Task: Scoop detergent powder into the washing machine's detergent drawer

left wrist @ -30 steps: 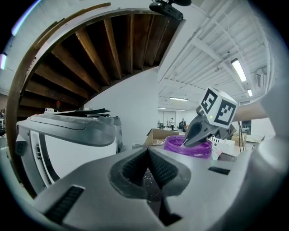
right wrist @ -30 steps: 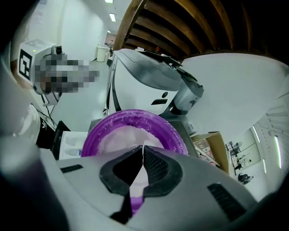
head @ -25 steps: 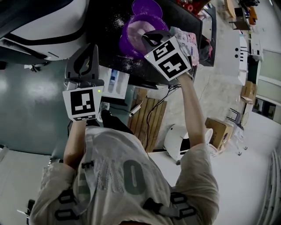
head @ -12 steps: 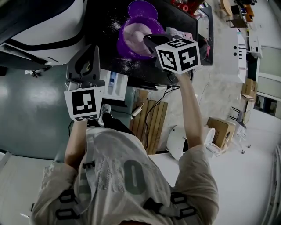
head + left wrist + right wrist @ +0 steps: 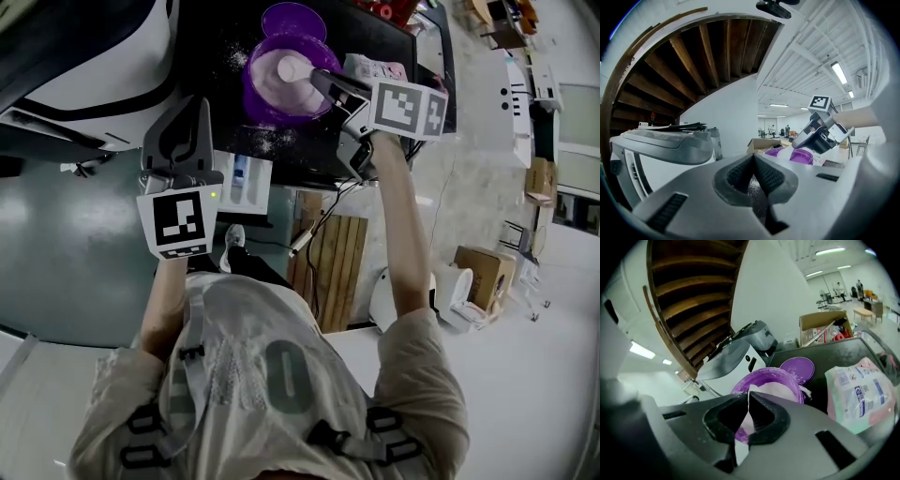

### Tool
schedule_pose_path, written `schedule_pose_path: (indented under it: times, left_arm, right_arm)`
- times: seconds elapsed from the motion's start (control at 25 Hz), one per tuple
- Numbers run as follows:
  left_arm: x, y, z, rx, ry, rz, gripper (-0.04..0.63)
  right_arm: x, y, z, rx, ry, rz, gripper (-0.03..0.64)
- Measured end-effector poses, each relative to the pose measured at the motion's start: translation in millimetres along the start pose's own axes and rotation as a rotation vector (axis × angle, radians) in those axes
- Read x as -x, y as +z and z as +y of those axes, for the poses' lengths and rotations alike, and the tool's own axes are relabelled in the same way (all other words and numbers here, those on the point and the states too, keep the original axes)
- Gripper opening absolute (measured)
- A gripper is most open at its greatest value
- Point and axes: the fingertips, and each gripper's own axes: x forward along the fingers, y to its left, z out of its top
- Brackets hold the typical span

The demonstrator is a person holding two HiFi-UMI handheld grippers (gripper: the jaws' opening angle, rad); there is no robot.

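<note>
A purple bowl (image 5: 267, 89) (image 5: 774, 379) of white detergent powder stands on a black tabletop (image 5: 211, 56), and its purple lid (image 5: 292, 17) (image 5: 797, 367) lies just beyond it. My right gripper (image 5: 321, 84) (image 5: 748, 405) is shut on the thin handle of a white scoop (image 5: 292, 67) (image 5: 742, 420), whose head rests in the powder. The open detergent drawer (image 5: 248, 178) sticks out below the tabletop edge. Just left of the drawer, my left gripper (image 5: 187, 117) (image 5: 753, 158) hangs shut and holds nothing. In the left gripper view the right gripper (image 5: 820, 133) shows over the bowl (image 5: 801, 155).
A detergent pouch (image 5: 377, 67) (image 5: 860, 397) lies right of the bowl. Spilled powder dusts the tabletop. The white washing machine (image 5: 94, 66) (image 5: 736, 357) stands at the left. On the floor below are a wooden pallet (image 5: 323, 267), a cable, a white bucket (image 5: 394, 298) and a cardboard box (image 5: 478, 272).
My right gripper has swung to the right of the bowl and turned, and the scoop head now shows white in the powder. The left gripper has stayed where it was.
</note>
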Motion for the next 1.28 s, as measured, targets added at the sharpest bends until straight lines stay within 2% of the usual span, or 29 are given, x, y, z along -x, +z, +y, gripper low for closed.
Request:
schedule_pose_path:
  times: [0.44,0.72,1.0,1.28]
  left_arm:
    - [4.8,21.6,-30.1,-0.055,-0.063,-0.037,0.02]
    - [7.3,25.0,-48.4,-0.056,-0.135,-0.092,0.021]
    - [11.1,-6.6,-57.5,-0.056,-0.208,-0.056,0.02]
    - [19.8,-15.8,-51.6,-0.052,-0.256,-0.058,0.02]
  right_arm:
    - [60.3,4.4,0.8,-0.428,0.233,-0.368,0.011]
    - [101.8,-33.6,-10.5,-0.665,0.242,-0.647,0.011]
    - [124.2,-86.0,-12.4,-0.771,0.166,-0.861,0.011]
    - [124.8,-122.6,8.5,-0.847,0.193,-1.045,0.011]
